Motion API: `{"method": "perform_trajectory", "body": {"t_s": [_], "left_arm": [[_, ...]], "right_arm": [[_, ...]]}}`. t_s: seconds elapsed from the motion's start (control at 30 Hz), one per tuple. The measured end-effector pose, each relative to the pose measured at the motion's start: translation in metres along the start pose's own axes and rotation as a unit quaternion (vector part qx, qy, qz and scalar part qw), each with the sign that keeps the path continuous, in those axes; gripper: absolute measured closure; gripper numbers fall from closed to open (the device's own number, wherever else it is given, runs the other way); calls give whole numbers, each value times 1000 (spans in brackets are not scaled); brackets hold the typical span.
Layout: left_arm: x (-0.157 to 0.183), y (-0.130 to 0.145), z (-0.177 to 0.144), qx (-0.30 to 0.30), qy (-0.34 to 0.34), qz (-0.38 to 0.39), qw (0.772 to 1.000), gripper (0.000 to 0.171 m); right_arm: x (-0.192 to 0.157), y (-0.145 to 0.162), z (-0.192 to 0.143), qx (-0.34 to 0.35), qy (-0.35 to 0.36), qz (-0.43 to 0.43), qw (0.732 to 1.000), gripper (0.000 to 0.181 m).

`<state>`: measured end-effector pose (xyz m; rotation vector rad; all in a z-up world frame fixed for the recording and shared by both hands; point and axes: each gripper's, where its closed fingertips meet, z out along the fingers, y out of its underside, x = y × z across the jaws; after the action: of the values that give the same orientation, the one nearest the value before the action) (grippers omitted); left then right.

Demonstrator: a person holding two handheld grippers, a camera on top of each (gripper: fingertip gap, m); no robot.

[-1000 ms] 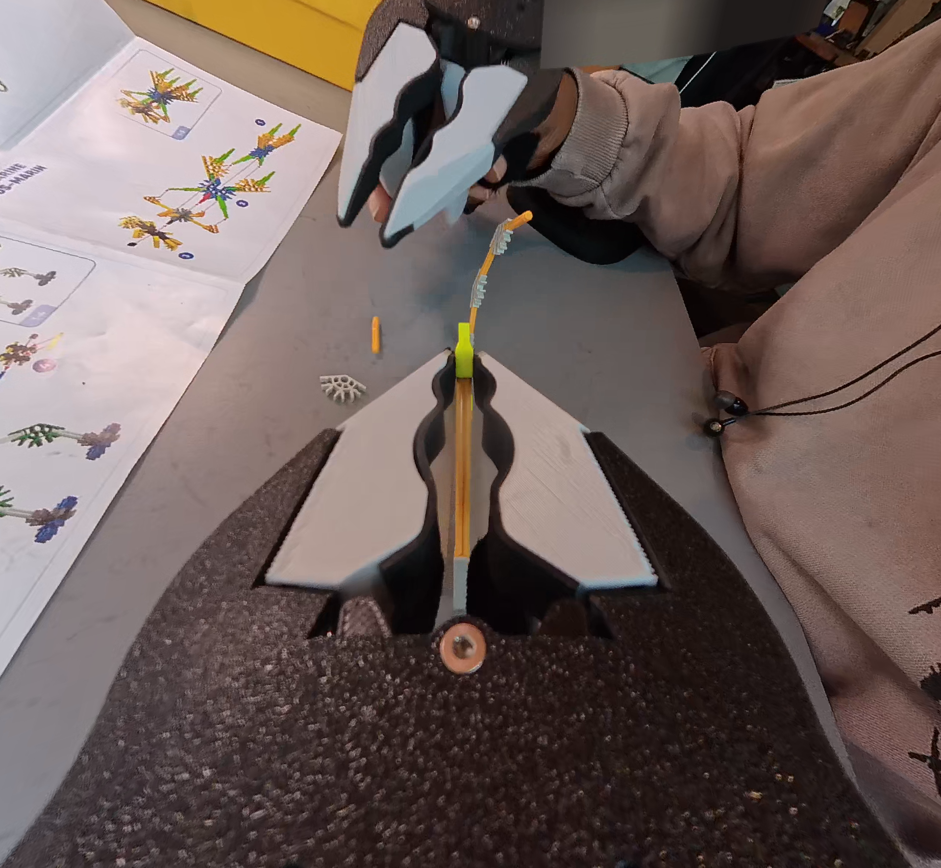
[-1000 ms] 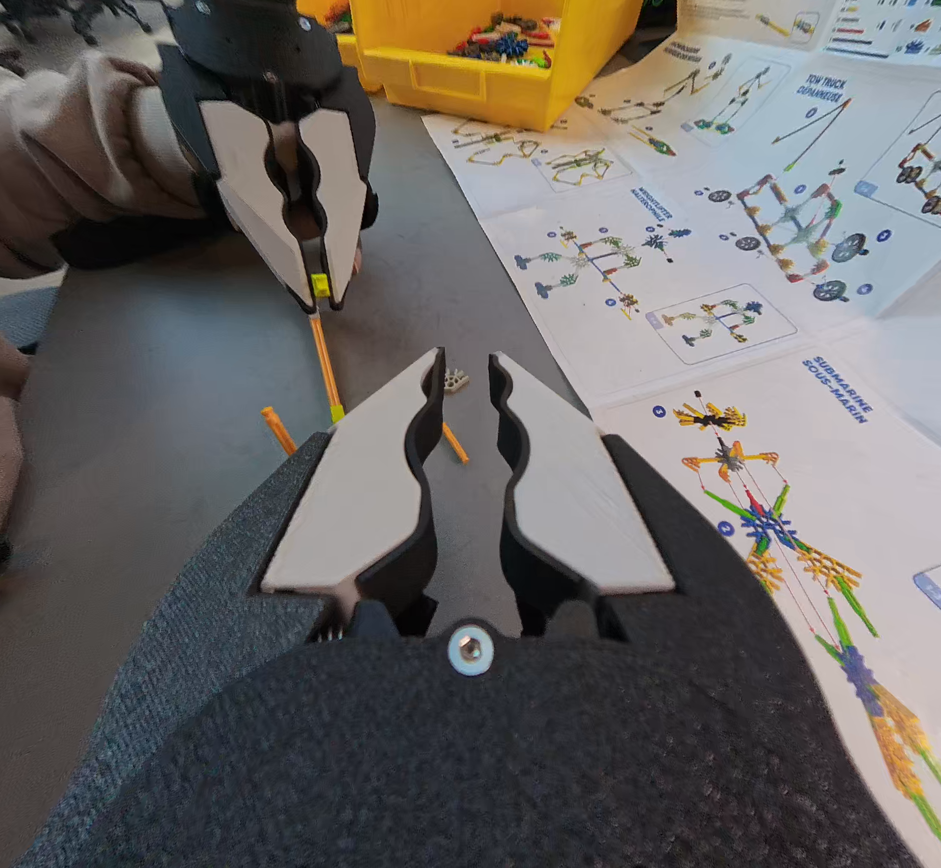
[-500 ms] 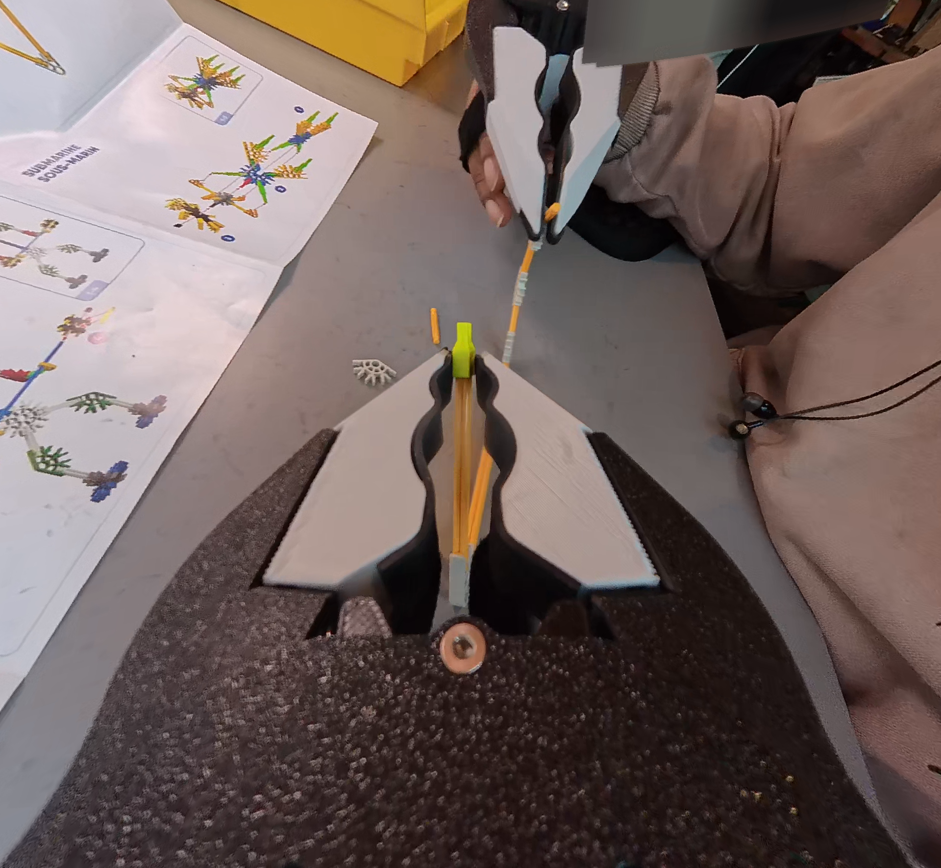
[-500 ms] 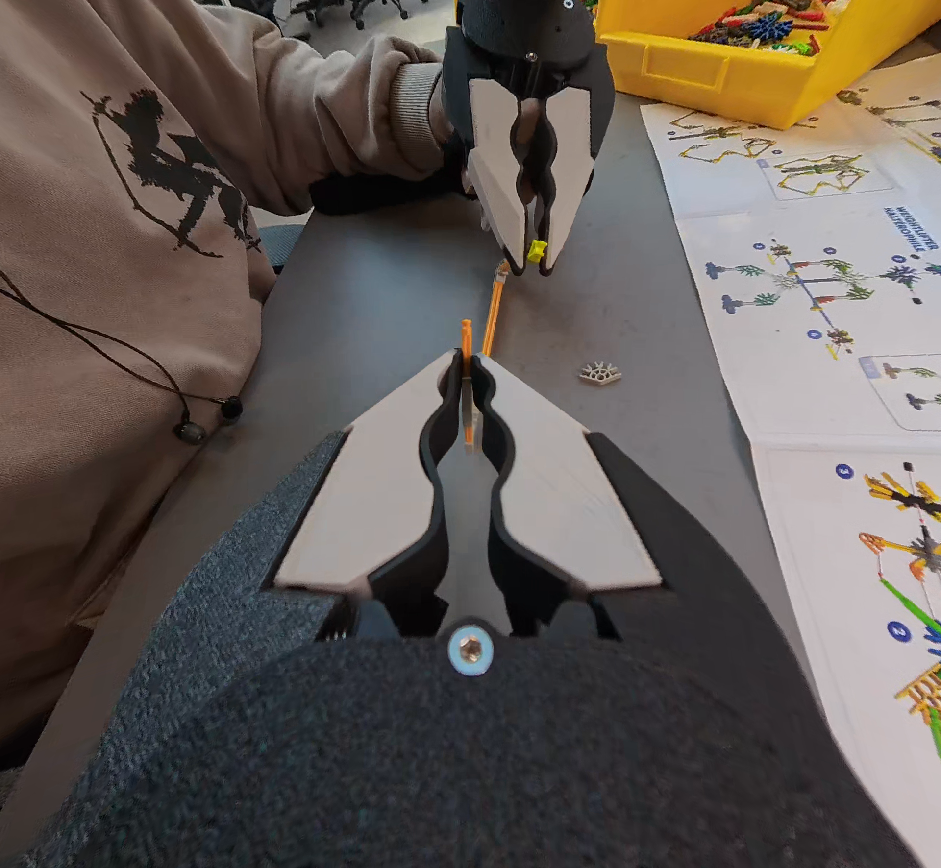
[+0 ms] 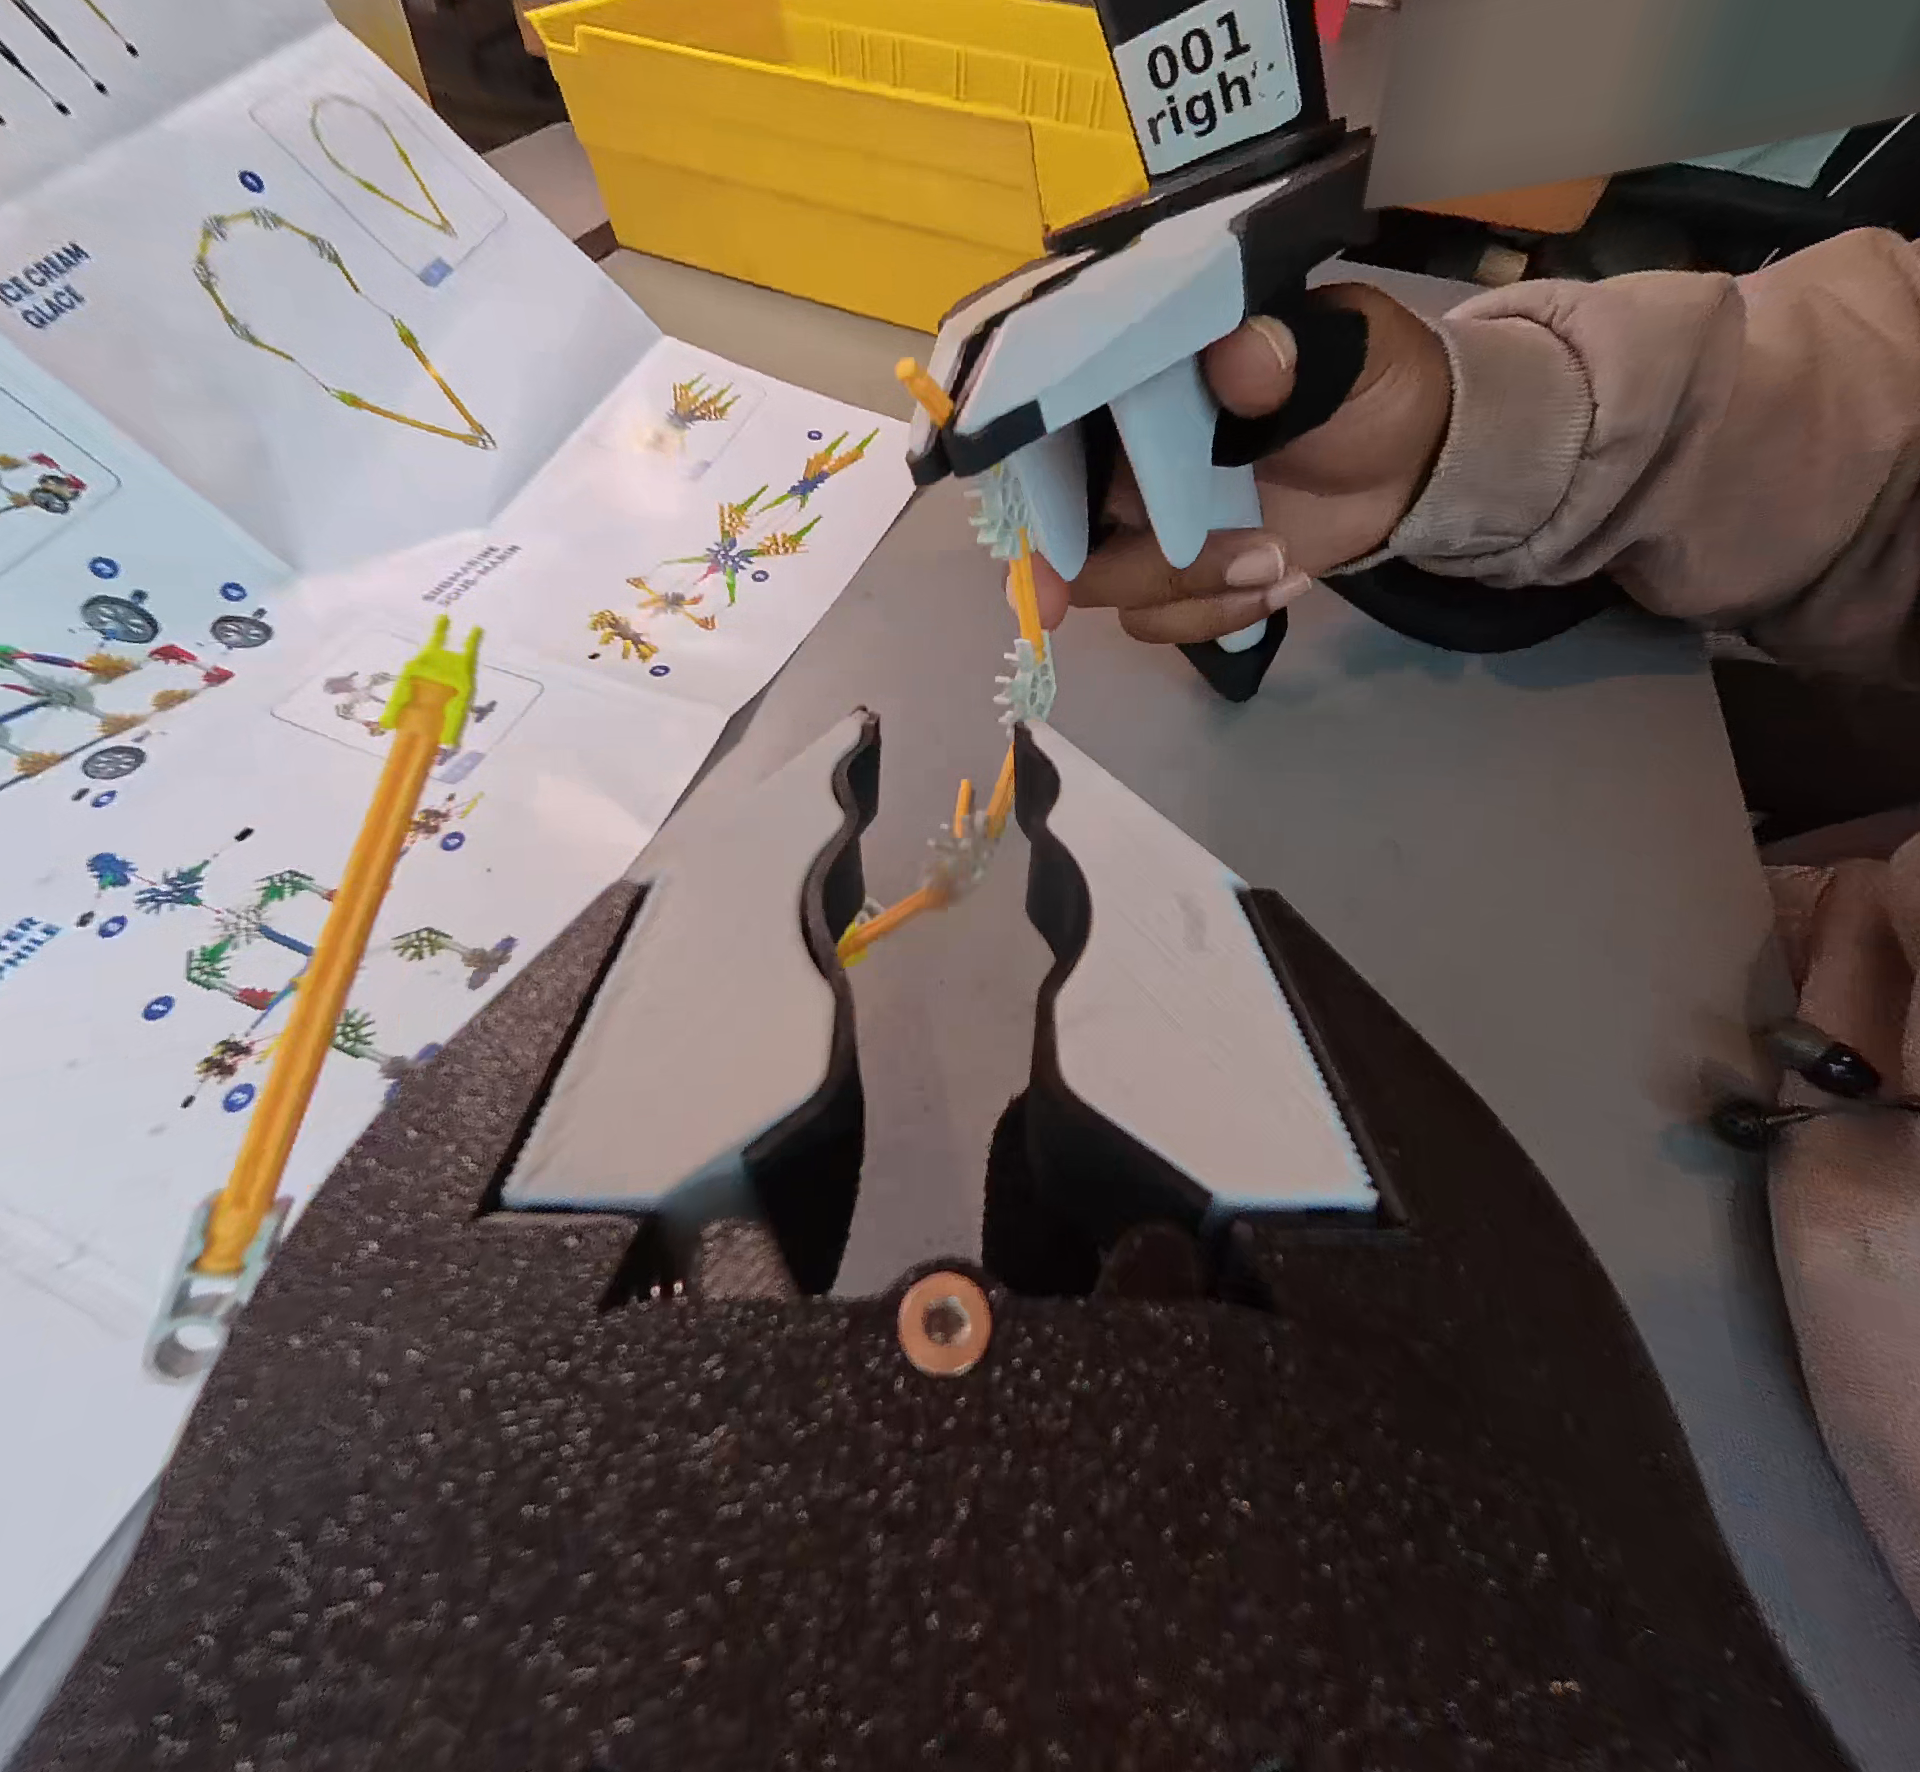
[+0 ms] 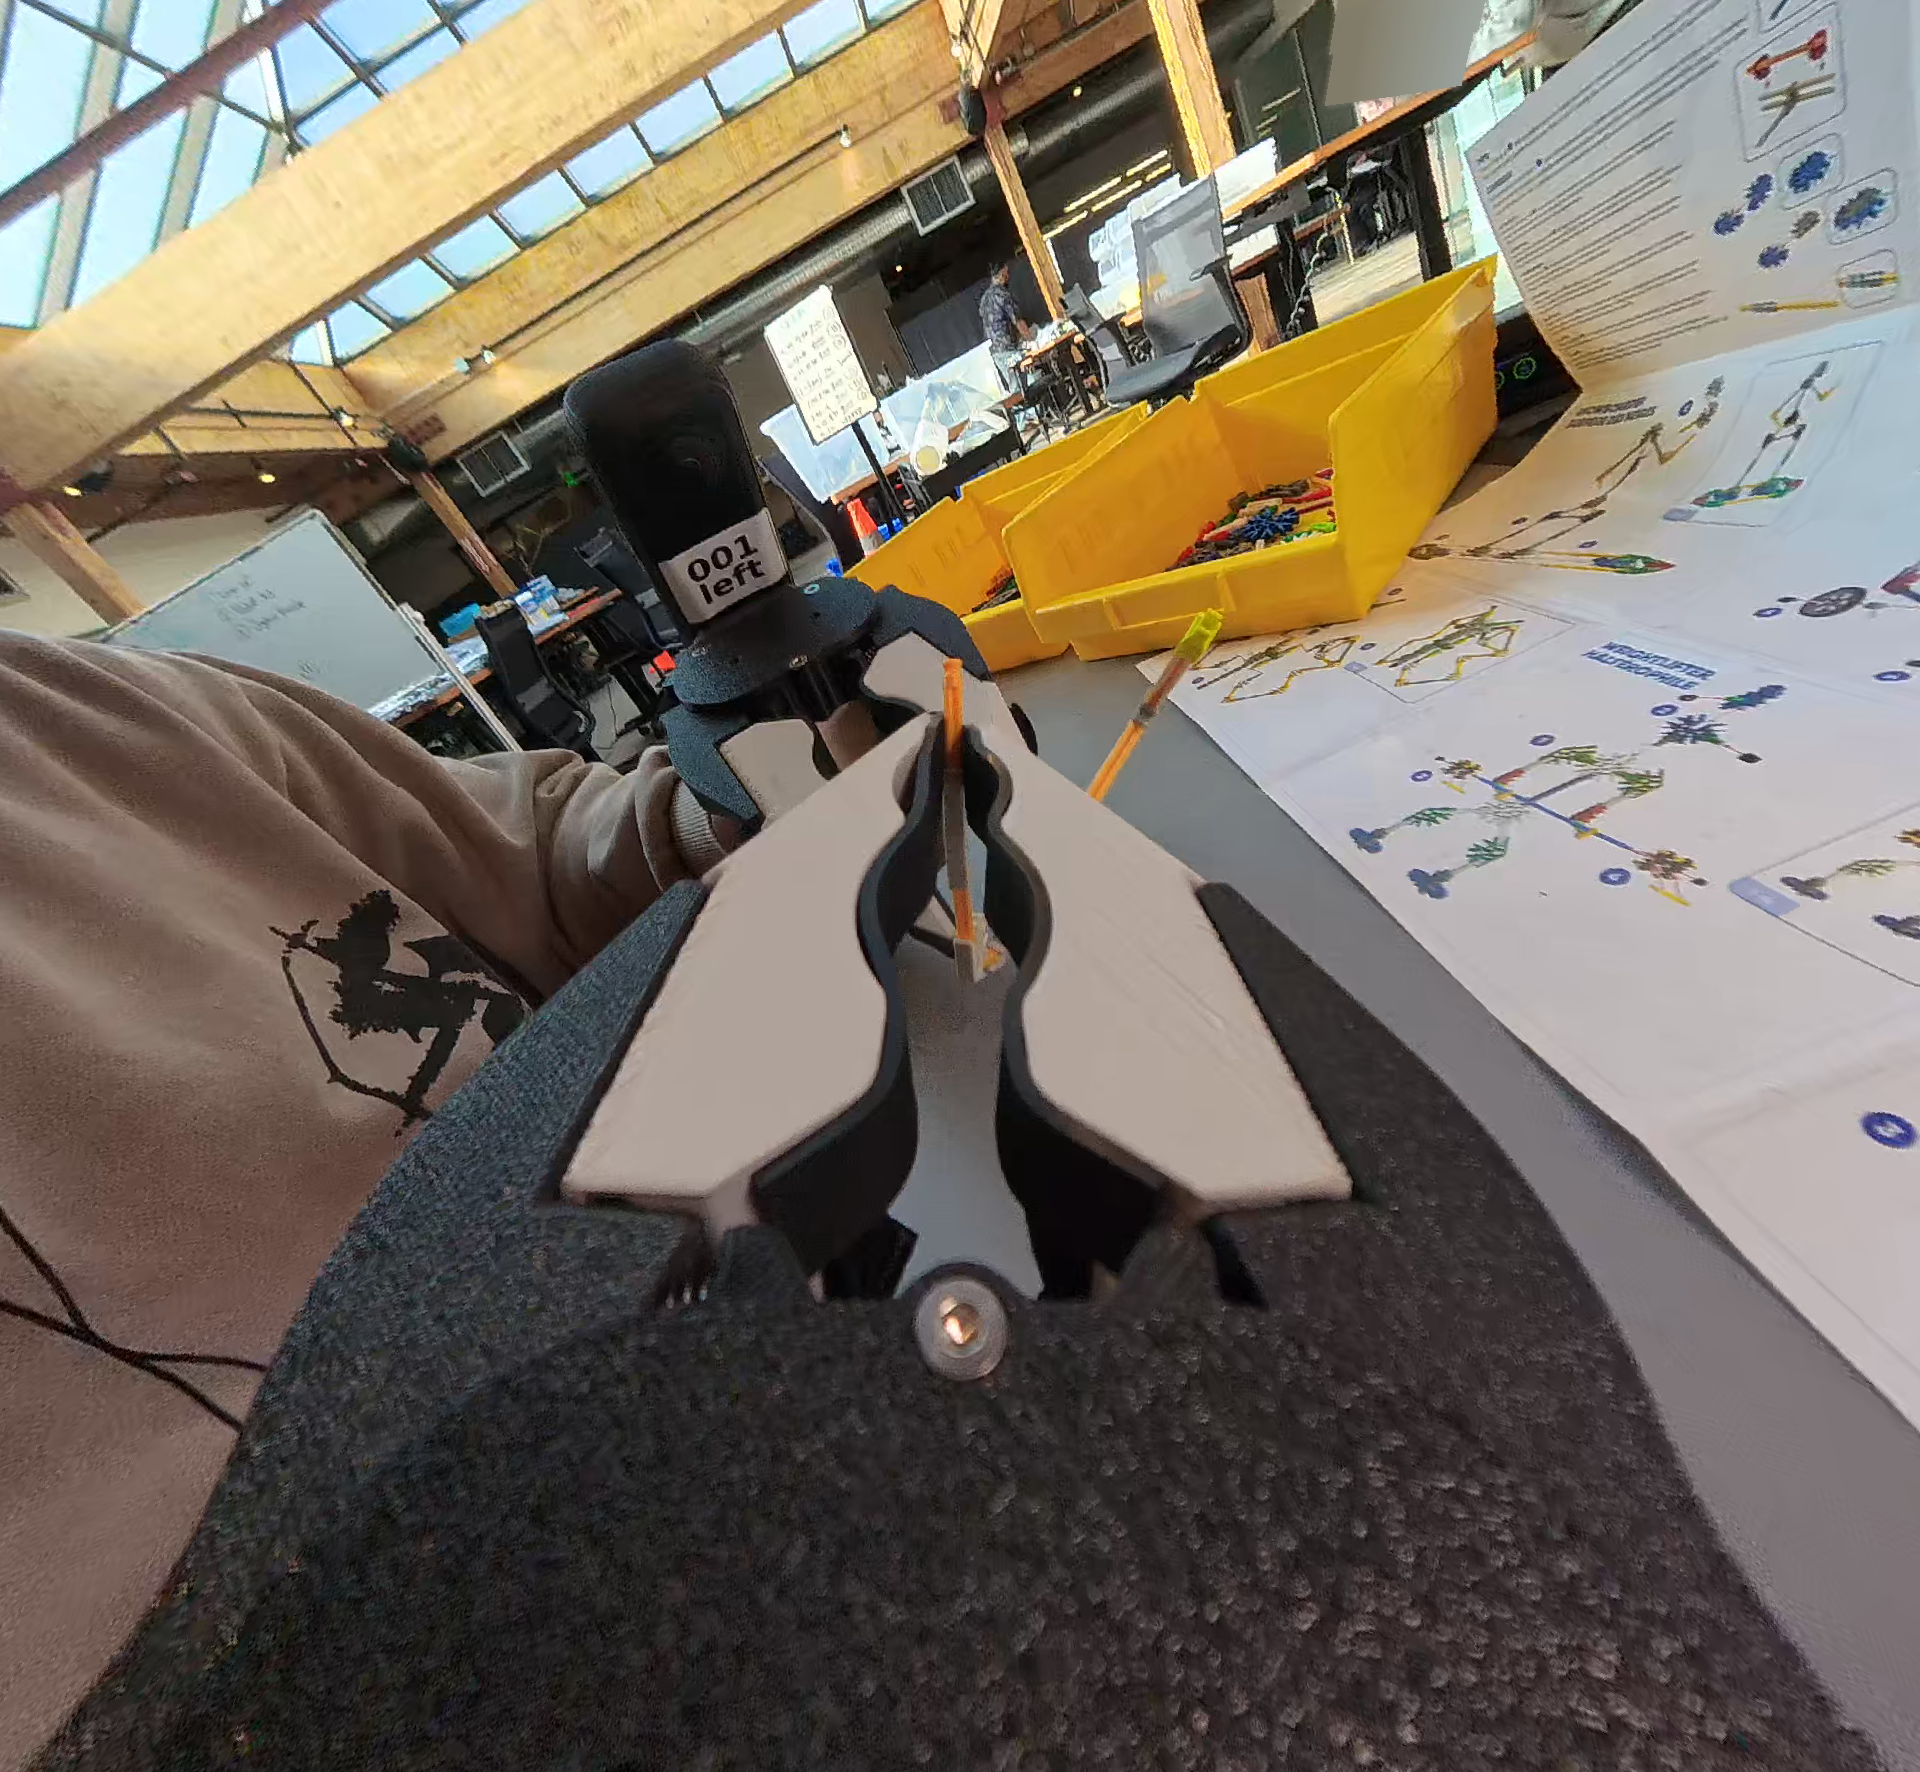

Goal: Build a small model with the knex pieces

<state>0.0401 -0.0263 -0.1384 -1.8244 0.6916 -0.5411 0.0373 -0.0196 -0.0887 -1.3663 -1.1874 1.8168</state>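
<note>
My left gripper (image 5: 943, 725) is open, its jaws wide apart. A chain of orange rods and pale toothed connectors (image 5: 1023, 683) hangs down between the jaws, close to the right fingertip, and is not pinched. A long orange rod with a yellow-green clip (image 5: 322, 974) and a grey end piece is out of my grasp, slanted to the left of my fingers. My right gripper (image 6: 951, 746) is shut on the chain's top orange rod (image 6: 954, 787), whose tip sticks out past the pads. The left wrist view shows the right gripper (image 5: 935, 434) raised, with the chain dangling from it.
Yellow bins (image 5: 831, 133) stand at the back, one holding many coloured parts (image 6: 1299, 496). Printed instruction sheets (image 5: 312, 475) cover the table's side (image 6: 1558, 787). The grey table (image 5: 1403, 839) shows between them. A person's beige sleeve (image 6: 260, 839) is beside the grippers. My right fingertips sit around 5 cm from my left ones.
My left gripper opened and the long rod with the green clip left its grasp, ending up to its left. My right gripper shut on the chain's end rod and lifted it, tilting upward.
</note>
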Motion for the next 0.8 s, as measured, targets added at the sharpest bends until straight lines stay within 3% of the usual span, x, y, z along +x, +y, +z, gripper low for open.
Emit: {"method": "perform_trajectory", "body": {"t_s": [0.33, 0.5, 0.6, 0.7, 0.8], "left_arm": [[33, -10, 4, 44, 147, -121, 981, 169], [35, 5, 8, -12, 122, -56, 991, 170], [36, 13, 10, -35, 112, -28, 993, 170], [36, 18, 9, -53, 98, 13, 994, 170], [36, 22, 8, -62, 78, 81, 992, 170]], "right_arm": [[-19, 20, 12, -41, -47, -22, 998, 180], [-19, 33, 8, -105, -31, -109, 988, 176], [-18, 37, 7, -120, -29, -112, 986, 180], [-19, 42, 7, -134, -40, -71, 988, 180], [-24, 45, 6, -140, -78, 53, 986, 179]]}}
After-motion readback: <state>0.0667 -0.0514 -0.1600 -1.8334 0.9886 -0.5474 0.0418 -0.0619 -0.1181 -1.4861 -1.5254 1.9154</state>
